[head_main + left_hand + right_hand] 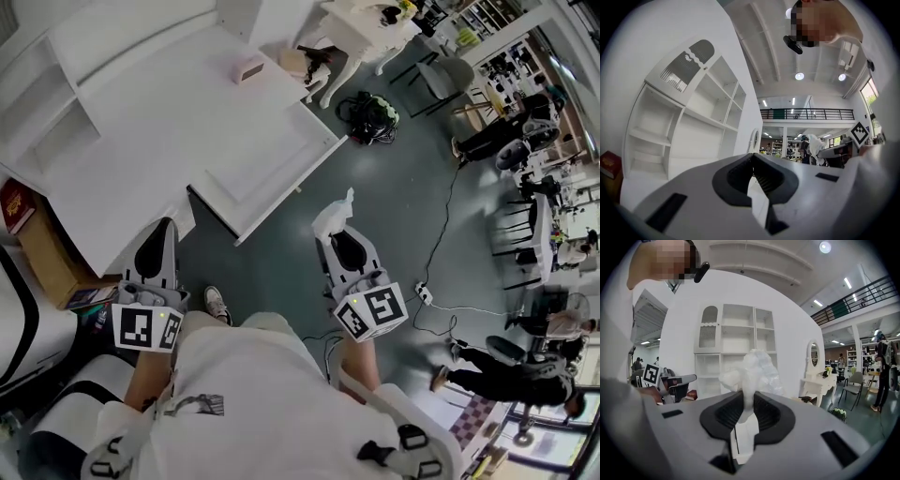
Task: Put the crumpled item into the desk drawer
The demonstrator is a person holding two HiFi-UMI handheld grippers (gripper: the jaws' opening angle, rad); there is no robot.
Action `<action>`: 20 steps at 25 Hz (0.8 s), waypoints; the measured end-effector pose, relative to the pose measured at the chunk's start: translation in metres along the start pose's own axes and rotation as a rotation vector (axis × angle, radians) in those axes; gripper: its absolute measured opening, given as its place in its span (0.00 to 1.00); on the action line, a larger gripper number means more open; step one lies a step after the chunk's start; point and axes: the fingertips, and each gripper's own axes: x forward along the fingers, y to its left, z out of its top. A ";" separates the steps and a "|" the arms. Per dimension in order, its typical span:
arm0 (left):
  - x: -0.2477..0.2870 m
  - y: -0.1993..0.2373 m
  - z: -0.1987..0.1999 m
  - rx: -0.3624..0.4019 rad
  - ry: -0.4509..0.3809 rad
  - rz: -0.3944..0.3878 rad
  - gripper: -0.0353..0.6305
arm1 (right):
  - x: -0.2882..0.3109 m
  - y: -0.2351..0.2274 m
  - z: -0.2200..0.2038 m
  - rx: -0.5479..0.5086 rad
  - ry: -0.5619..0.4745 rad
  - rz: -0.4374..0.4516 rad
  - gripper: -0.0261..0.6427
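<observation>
A person stands just off the front edge of the white desk (pixel 141 112), the right gripper (pixel 336 234) pinched shut on the crumpled item (pixel 333 214), a wad of thin white material. The wad hangs over the floor, near what appears to be the desk's pulled-out drawer (pixel 272 159) but not yet above it. The left gripper (pixel 161 230), jaw tips together and holding nothing, points at the desk's near edge.

The hold looks like the weak point. Only a narrow neck of the wad sits between the pads, and most of it billows free above them. A quick swing toward the desk could pull it loose or tear it, and it would land on the floor short of the drawer.

The material also looks very light. Released too high, or right at the drawer's front rim, it could drift or spring back out, so it probably needs to be let go low and well inside.

The empty left gripper is close enough to the desk's edge to knock the drawer further shut. Loose cables (pixel 441 234) cross the floor away from the desk, behind the right gripper, and could catch a foot on a backward step.
</observation>
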 end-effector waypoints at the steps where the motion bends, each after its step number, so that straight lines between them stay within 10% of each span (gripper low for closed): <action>1: 0.003 0.004 0.000 -0.006 0.000 -0.002 0.08 | 0.001 -0.002 0.003 -0.004 0.000 -0.010 0.15; 20: 0.076 -0.015 -0.011 0.034 0.010 0.019 0.08 | 0.045 -0.076 -0.003 0.051 -0.021 0.041 0.15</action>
